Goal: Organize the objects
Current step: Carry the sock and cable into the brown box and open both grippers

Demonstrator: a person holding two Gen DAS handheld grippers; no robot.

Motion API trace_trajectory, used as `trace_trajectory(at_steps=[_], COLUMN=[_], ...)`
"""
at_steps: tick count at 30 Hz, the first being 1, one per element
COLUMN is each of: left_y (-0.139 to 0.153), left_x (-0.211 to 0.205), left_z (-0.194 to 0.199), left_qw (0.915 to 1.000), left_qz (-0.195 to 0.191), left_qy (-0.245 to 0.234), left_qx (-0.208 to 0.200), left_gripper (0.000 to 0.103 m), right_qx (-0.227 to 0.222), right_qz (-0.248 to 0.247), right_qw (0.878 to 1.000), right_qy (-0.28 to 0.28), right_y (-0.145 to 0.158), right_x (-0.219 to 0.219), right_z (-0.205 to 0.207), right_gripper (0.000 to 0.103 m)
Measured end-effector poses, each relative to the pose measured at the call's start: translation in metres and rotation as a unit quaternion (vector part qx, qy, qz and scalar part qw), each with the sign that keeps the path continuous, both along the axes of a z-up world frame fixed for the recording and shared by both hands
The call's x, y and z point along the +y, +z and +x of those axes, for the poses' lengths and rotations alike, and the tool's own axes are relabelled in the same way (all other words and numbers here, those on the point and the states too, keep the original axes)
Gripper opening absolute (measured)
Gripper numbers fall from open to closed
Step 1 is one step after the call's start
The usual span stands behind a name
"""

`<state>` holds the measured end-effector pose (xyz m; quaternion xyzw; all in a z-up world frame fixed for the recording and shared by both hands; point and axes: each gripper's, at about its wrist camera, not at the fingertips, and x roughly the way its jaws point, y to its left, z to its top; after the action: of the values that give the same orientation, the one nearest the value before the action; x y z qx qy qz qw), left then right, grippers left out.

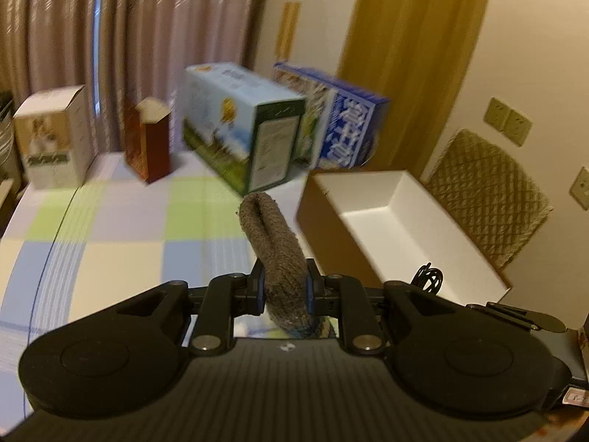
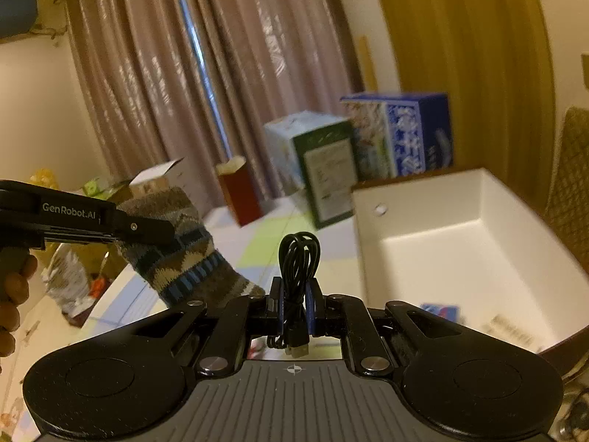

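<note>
Both grippers clamped: sock (image 1: 274,246), cable (image 2: 298,261).

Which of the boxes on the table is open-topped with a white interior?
The shallow brown cardboard box at right, beside the right gripper; the white, red-brown, green and blue cartons stand behind.

L gripper (image 1: 285,289) clamps brown sock (image 1: 274,243); white box (image 1: 401,228) at 2 o'clock, cartons (image 1: 243,125) at 12.

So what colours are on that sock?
The sock has brown, grey and blue zigzag stripes, clearest in the right wrist view.
</note>
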<state>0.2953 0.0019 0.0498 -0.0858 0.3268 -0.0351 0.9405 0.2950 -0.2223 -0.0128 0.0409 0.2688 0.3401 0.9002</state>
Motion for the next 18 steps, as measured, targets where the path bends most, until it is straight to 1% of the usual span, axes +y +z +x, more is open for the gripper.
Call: trace_trajectory(at_steps=[7, 11, 15, 18], left_y=[0.026, 0.034, 0.033, 0.028], left_x=[-0.041, -0.065, -0.090, -0.106], left_z=[0.023, 0.039, 0.056, 0.071], left_qw=[0.9984, 0.9966, 0.9953, 0.9948], left_qz=[-0.002, -0.002, -0.002, 0.001], left_qy=[-0.044, -0.067, -0.085, -0.094], left_qx=[-0.036, -0.048, -0.046, -0.038], left_gripper=[0.016, 0.016, 0.016, 0.016], right_qx=[-0.024, -0.030, -0.032, -0.022], right_qz=[-0.004, -0.009, -0.018, -0.022], right_qw=[0.999, 0.998, 0.996, 0.995], right_qy=[-0.040, -0.063, -0.080, -0.090], right_y=[0.018, 0.023, 0.023, 0.018], right_x=[-0.037, -0.058, -0.075, -0.086], right_z=[0.021, 0.036, 0.050, 0.064], right_gripper=[0.008, 0.008, 0.008, 0.008])
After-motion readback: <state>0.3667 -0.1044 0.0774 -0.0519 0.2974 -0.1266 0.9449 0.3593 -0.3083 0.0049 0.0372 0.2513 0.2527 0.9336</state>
